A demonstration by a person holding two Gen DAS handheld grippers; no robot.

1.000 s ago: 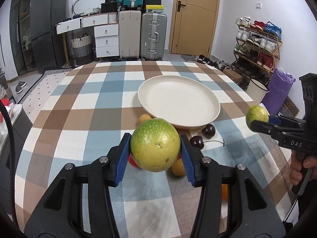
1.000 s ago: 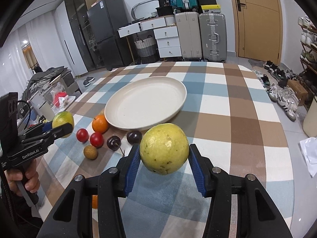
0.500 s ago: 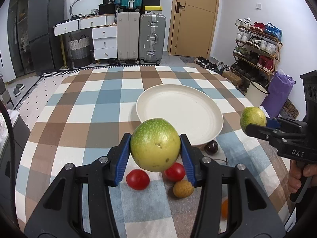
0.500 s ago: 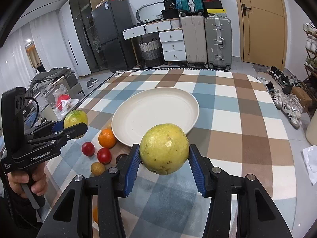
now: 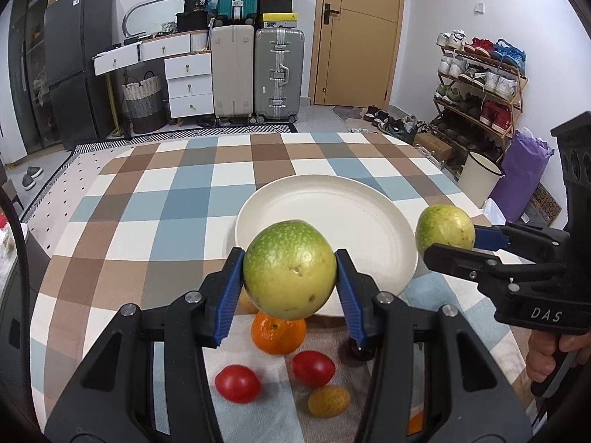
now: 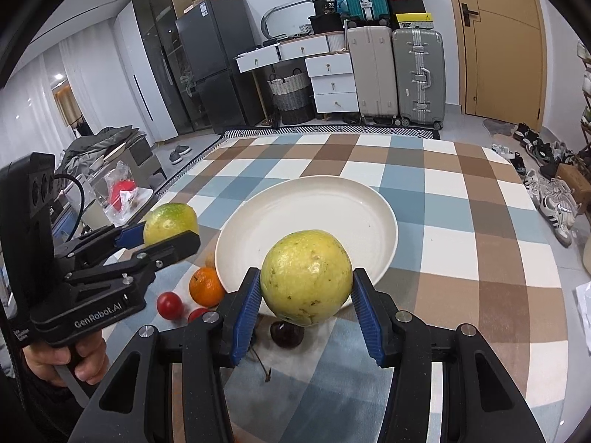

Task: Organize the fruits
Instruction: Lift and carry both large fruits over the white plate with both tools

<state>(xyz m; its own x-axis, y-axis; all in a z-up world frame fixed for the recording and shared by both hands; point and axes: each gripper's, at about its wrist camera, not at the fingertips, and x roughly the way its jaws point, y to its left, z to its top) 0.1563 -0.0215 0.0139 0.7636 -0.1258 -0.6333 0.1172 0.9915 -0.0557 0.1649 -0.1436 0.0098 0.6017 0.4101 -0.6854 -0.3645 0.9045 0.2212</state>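
My left gripper (image 5: 290, 273) is shut on a green round fruit (image 5: 290, 267) and holds it above the near rim of the white plate (image 5: 332, 206). My right gripper (image 6: 306, 280) is shut on a yellow-green round fruit (image 6: 306, 277), held above the plate's near rim (image 6: 332, 199). Each gripper shows in the other's view: the right one (image 5: 448, 236) at the plate's right, the left one (image 6: 168, 227) at its left. On the cloth before the plate lie an orange (image 5: 277, 334), two red tomatoes (image 5: 238, 383) (image 5: 313, 367), a small yellow fruit (image 5: 328, 400) and a dark cherry (image 6: 286, 334).
The table has a checked cloth (image 5: 166, 203). Its right edge drops to the floor by a shoe rack (image 5: 480, 77) and a white bin (image 5: 482, 177). Suitcases (image 5: 279, 74) and drawers (image 5: 188, 85) stand beyond the far edge. A hand grips each gripper handle.
Both grippers have risen and drawn back a little with their fruits, and have come closer to each other over the plate's near rim. The fruits on the cloth have not moved.
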